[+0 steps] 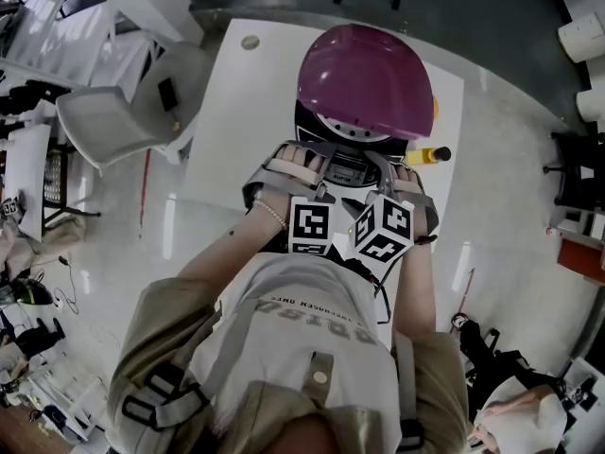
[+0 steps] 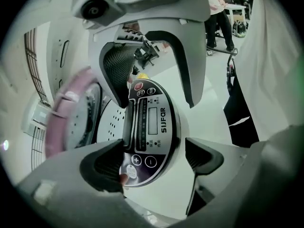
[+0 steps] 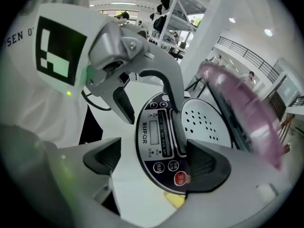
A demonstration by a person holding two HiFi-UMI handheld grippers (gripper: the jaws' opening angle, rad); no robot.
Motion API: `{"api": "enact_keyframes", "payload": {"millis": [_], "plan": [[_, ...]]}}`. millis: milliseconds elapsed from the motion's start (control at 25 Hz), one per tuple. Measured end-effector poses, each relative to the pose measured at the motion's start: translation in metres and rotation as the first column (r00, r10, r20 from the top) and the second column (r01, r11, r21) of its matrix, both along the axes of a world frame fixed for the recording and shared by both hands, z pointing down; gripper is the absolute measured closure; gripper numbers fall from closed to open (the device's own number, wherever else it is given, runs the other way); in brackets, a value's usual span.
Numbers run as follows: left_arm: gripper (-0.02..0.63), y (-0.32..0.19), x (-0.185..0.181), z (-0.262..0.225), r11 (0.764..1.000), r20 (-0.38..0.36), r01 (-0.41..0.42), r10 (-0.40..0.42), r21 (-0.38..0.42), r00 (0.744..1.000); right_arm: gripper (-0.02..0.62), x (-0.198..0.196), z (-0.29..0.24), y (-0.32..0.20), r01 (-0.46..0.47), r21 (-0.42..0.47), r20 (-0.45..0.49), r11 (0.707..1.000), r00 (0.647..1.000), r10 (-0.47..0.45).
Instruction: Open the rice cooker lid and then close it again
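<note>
Head view: the cooker (image 1: 352, 166) sat on the table (image 1: 236, 112), its pink lid (image 1: 364, 83) raised at 12 o'clock. Left gripper view: the left claw (image 2: 152, 161) gaped wide and empty, lid at 9 o'clock. Right gripper view: the right claw (image 3: 154, 159) gaped likewise, lid at 3 o'clock; closing probably needed one jaw over the lid's top edge, pressed down until it latched.

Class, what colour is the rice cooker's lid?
The lid is pinkish purple, and it shows best in the head view.
</note>
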State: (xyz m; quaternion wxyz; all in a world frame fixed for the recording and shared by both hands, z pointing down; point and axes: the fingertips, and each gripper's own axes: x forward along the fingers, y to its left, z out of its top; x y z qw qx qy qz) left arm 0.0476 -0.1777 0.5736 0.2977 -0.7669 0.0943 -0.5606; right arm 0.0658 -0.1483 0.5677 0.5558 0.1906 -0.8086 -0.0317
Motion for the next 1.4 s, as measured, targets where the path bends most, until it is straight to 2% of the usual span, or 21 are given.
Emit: {"api": "enact_keyframes", "payload": {"millis": [1080, 1400], "plan": [[0.178, 0.001, 0.005, -0.003, 0.993, -0.109, 0.018, -0.031, -0.114, 0.994, 0.174, -0.003, -0.004, -0.006, -0.052, -0.012, 0.125, 0.999, 0.991, 0.053], [0.182, -0.002, 0.006, -0.003, 0.99, -0.132, 0.033, -0.051, -0.134, 0.99, 0.173, -0.001, 0.003, -0.011, -0.055, 0.084, 0.126, 0.995, 0.991, 0.044]]}}
